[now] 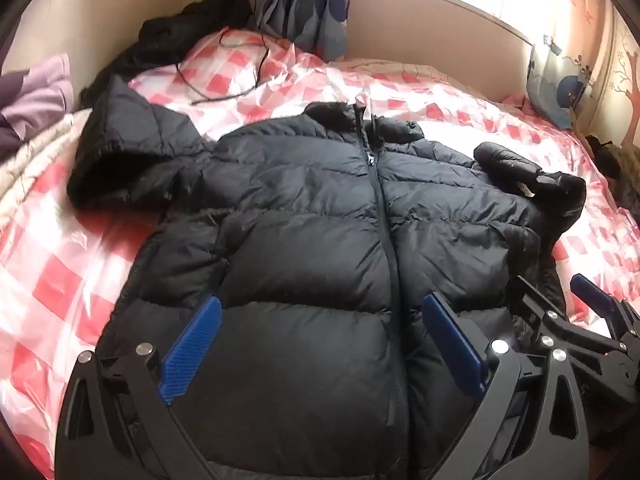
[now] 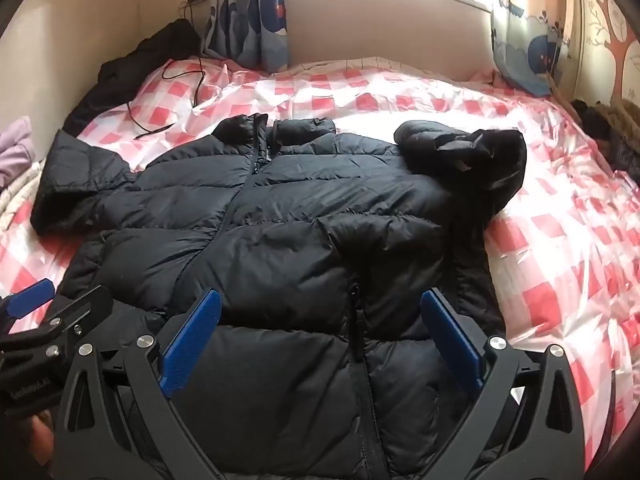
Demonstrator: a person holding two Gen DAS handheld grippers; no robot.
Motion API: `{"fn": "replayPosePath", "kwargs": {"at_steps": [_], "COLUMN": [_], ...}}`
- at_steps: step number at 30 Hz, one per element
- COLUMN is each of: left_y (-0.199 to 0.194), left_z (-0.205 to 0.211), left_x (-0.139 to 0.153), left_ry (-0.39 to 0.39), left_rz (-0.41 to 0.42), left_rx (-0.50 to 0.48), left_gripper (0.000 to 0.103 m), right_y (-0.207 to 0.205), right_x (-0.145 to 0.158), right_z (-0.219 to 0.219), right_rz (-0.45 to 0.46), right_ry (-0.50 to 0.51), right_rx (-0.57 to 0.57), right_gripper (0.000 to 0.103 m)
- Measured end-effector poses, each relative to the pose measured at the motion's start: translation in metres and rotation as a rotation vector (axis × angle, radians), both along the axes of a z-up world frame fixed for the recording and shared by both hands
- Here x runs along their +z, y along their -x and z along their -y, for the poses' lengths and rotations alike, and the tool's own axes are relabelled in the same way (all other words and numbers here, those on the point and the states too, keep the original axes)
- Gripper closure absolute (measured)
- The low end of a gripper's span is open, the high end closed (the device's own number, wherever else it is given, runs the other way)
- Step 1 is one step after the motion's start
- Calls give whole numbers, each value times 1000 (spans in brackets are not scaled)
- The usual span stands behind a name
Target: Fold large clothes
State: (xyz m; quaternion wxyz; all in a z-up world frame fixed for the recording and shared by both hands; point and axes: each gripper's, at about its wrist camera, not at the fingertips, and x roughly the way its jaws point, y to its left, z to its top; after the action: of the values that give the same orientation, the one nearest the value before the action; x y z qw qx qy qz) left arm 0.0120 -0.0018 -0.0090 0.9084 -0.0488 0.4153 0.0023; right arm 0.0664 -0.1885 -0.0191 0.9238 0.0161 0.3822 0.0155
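Jacket (image 1: 304,216), black, quilted and puffy, lies zipped and face up on our bed (image 1: 80,280), collar toward the window, hem toward us, its long axis running away from us. Only our right view shows all of its folded-in sleeve (image 2: 464,152). Our left gripper (image 1: 320,344) and right gripper (image 2: 320,340) hover wide apart, holding nothing, above the glossy checked cover.

Puffer jacket (image 1: 304,216): black. Bed cover (image 2: 560,280): red-and-white check. Curtains (image 2: 248,12): blue and grey circles printed. Gripper pads (image 1: 192,344): blue. Garment (image 1: 36,96) at bed edge: lilac.
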Motion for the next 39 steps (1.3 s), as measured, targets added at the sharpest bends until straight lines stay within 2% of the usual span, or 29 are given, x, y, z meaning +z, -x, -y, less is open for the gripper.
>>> {"fn": "replayPosePath", "kwargs": {"at_steps": [6, 15, 21, 39], "left_y": [-5, -7, -11, -12], "left_z": [-7, -2, -6, -7], "left_x": [-6, -13, -17, -21], "left_ry": [27, 8, 49, 54], "left_rz": [-34, -54, -78, -86], "left_rx": [15, -11, -3, -9], "left_gripper": [6, 6, 6, 6], "right_y": [12, 14, 14, 15], "right_x": [9, 11, 12, 13], "right_z": [-14, -15, -14, -18], "right_rz": [5, 21, 26, 31], "right_ry": [11, 27, 32, 44], "right_rx": [-1, -8, -15, -4], "right_gripper": [6, 6, 6, 6]}}
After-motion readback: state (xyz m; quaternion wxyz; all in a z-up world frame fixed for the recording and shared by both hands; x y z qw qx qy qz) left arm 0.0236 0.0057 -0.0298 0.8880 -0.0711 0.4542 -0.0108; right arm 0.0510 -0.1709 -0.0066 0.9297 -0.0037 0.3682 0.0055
